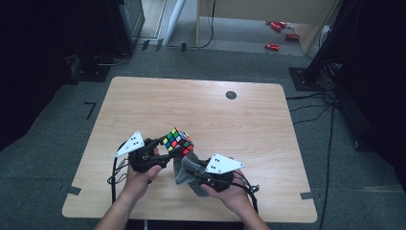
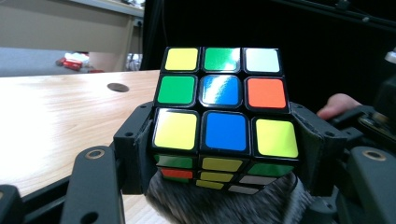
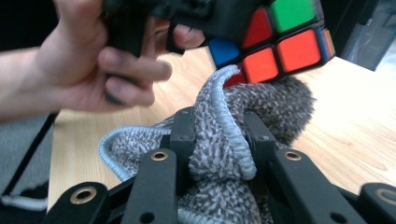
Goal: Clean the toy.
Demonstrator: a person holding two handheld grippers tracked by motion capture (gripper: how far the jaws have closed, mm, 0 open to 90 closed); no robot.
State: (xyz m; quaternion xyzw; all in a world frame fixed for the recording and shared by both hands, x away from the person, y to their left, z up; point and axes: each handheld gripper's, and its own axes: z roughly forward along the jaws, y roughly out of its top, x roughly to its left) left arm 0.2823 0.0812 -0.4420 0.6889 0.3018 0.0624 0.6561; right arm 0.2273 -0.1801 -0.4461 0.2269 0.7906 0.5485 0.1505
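A scrambled colour cube (image 1: pixel 177 141) is held off the table, with my left gripper (image 1: pixel 168 154) shut on its sides. In the left gripper view the cube (image 2: pixel 224 116) sits between the two black jaws, its near face showing yellow, blue and green squares. My right gripper (image 1: pixel 187 171) is shut on a bunched grey knitted cloth (image 1: pixel 184 172). In the right gripper view the cloth (image 3: pixel 233 135) bulges up between the jaws and its top touches the underside of the cube (image 3: pixel 275 42). The same cloth (image 2: pixel 224 205) lies just below the cube in the left gripper view.
The wooden table (image 1: pixel 201 115) has a small dark round hole (image 1: pixel 231 95) near its far edge. Red objects (image 1: pixel 277 33) lie on the floor beyond the table. Cables trail on the floor at the right (image 1: pixel 316 110). Dark equipment stands at both sides.
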